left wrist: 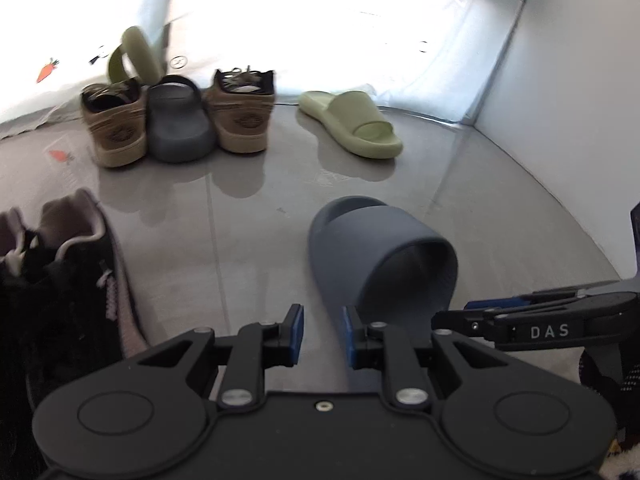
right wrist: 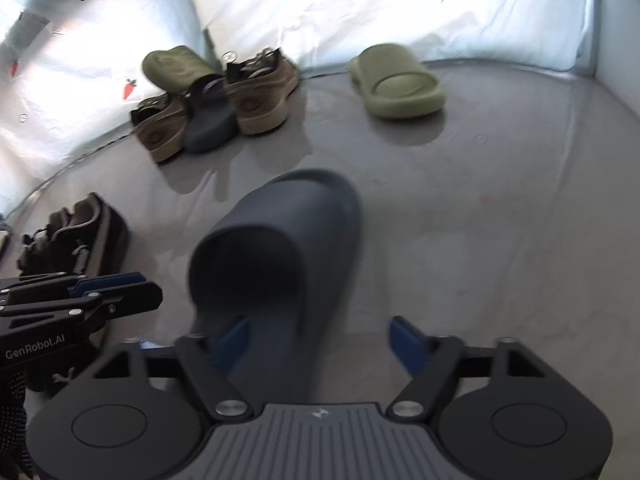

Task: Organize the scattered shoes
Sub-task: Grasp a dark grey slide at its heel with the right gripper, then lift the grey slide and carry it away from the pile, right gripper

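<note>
- Grey-blue rubber makes up the near slipper (left wrist: pixel 380 256), which lies on the glossy grey floor (left wrist: pixel 248 200) straight ahead of both tongs, its open heel end facing them.
- The left gripper (left wrist: pixel 322 330) sits low just beside that slipper's heel; its blue-padded fingers stand a small way apart with only floor between them, gripping nothing.
- The right gripper (right wrist: pixel 320 340) is spread wide, and in the right wrist view the slipper's heel lies between its fingers; whether either pad touches the rubber cannot be told, as the picture is blurred there.
- Each tong shows at the edge of the other's view, side on, close to the slipper.
- Against the white sheet (left wrist: pixel 280 20) at the back stands a tight cluster: two tan sneakers (left wrist: pixel 116 124) with a second grey-blue slipper (left wrist: pixel 178 120) wedged between them, touching both.
- A pale green slipper (left wrist: pixel 134 56) leans tilted behind that cluster, propped against the sheet.
- Its mate, the flat green slipper (left wrist: pixel 352 122), lies alone on the floor to the right, well apart from the cluster.
- A black sneaker (left wrist: pixel 72 272) with pinkish trim rests at the near left, beside the left gripper.
- Small carrot prints (left wrist: pixel 47 70) dot the sheet.
</note>
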`<state>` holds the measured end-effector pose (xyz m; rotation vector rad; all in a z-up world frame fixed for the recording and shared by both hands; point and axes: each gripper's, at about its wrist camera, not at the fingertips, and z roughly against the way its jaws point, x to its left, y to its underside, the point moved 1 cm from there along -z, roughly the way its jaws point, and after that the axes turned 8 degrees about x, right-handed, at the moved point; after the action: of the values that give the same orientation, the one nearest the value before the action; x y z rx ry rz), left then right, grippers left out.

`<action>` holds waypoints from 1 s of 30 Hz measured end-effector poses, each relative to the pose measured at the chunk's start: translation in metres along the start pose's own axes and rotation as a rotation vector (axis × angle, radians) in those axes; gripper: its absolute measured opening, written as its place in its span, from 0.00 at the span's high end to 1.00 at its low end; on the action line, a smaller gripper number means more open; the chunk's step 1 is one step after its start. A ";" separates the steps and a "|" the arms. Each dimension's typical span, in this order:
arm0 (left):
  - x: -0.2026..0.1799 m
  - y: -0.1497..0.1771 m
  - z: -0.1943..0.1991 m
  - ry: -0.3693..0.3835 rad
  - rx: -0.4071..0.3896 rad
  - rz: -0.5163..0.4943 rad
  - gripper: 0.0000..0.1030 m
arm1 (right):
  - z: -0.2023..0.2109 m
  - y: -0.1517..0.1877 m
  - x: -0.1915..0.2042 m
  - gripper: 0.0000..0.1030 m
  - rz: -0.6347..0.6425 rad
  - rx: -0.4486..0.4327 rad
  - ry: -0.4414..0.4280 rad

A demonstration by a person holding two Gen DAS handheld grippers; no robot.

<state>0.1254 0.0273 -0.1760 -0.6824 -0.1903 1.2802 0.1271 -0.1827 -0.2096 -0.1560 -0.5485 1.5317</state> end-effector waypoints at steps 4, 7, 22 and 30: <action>0.012 0.005 0.012 -0.025 -0.026 0.050 0.81 | -0.007 -0.001 0.008 0.74 0.001 0.050 -0.021; 0.019 0.006 0.021 -0.035 -0.047 0.083 0.81 | -0.007 -0.004 0.014 0.74 0.029 0.101 -0.051; 0.031 0.002 0.027 -0.045 -0.073 0.143 0.75 | -0.004 -0.068 0.017 0.12 0.361 0.061 -0.145; 0.031 -0.008 0.018 -0.033 -0.070 0.147 0.74 | -0.029 -0.086 0.038 0.08 0.656 0.080 -0.009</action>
<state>0.1324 0.0619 -0.1644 -0.7458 -0.2157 1.4319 0.2147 -0.1437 -0.1893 -0.2859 -0.4625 2.1889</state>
